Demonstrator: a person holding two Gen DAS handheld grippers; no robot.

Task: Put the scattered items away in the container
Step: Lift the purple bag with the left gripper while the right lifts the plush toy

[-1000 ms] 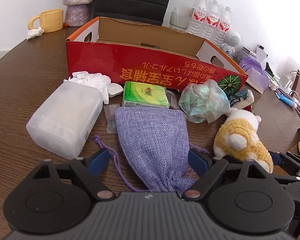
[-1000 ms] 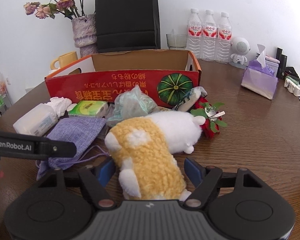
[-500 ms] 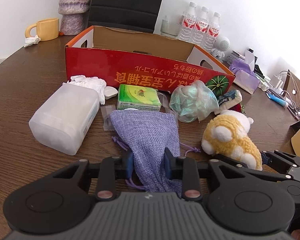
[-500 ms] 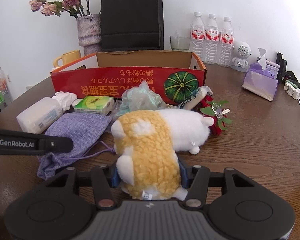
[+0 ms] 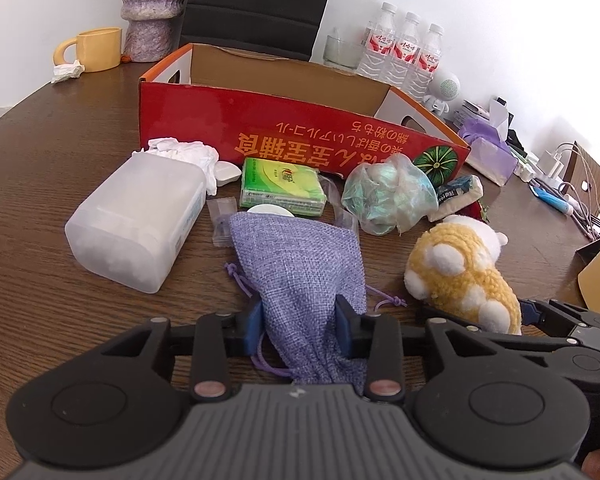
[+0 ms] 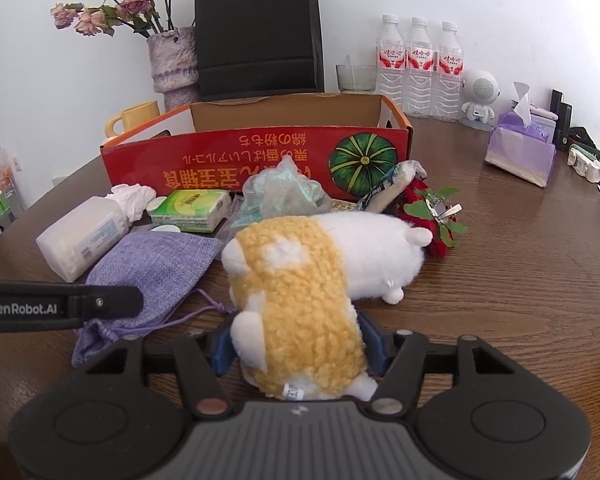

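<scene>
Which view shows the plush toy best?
Right wrist. The plush toy fills the centre there, full length, yellow rear end pinched between the right gripper jaws, white head toward the red box. Left wrist shows the plush toy only at the right edge, smaller and partly hidden.

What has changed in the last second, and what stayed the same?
Both jaws closed: the left hand-held gripper now pinches the purple pouch near its drawstring end, and the right hand-held gripper clamps the plush toy. Both items are still on the table. The red box and other clutter did not move.
</scene>
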